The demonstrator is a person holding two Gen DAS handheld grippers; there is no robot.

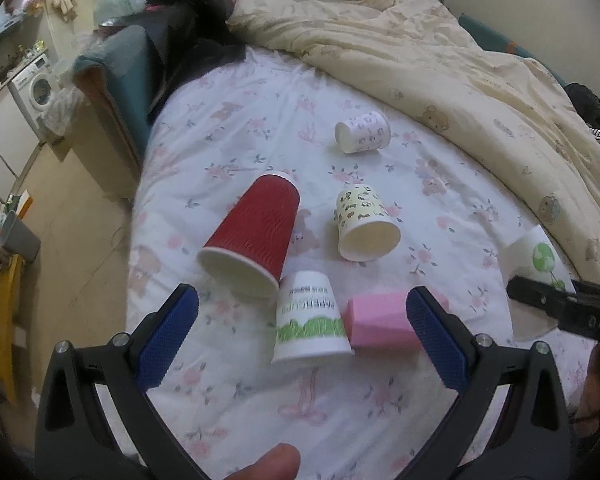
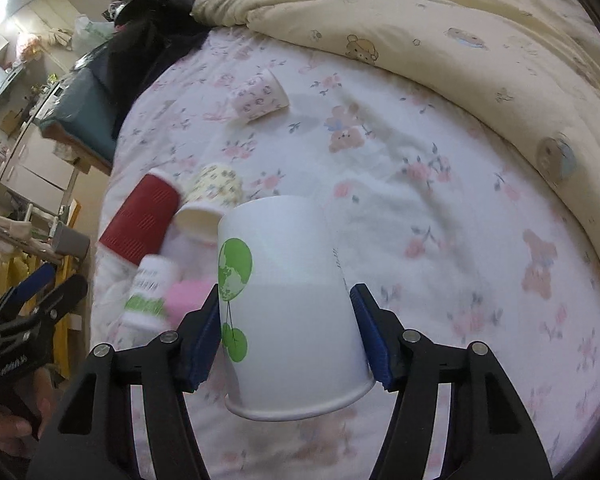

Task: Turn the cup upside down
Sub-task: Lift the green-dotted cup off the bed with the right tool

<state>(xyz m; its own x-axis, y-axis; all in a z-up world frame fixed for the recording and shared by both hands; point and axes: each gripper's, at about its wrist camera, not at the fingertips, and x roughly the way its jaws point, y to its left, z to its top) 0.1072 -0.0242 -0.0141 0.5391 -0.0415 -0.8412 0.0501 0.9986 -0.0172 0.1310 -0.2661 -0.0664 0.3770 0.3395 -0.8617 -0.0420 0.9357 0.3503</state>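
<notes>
My right gripper (image 2: 286, 294) is shut on a white paper cup with a green globe print (image 2: 288, 300). It holds the cup off the bed, rim toward the camera and closed base pointing away. The same cup (image 1: 532, 252) shows at the right edge of the left wrist view. My left gripper (image 1: 303, 294) hovers open over the flowered sheet (image 1: 440, 200) with nothing gripped. Just beyond its fingers a white cup with a green grass print (image 1: 310, 320) stands rim down. A pink cup (image 1: 380, 320) lies on its side beside that cup.
A red ribbed cup (image 1: 256, 236), a yellow patterned cup (image 1: 364, 224) and a small pink-patterned cup (image 1: 362, 132) lie on their sides. A cream quilt (image 1: 460, 60) is bunched along the far and right side. Dark clothes (image 1: 188, 40) are piled at the back left. The bed drops to the floor at left.
</notes>
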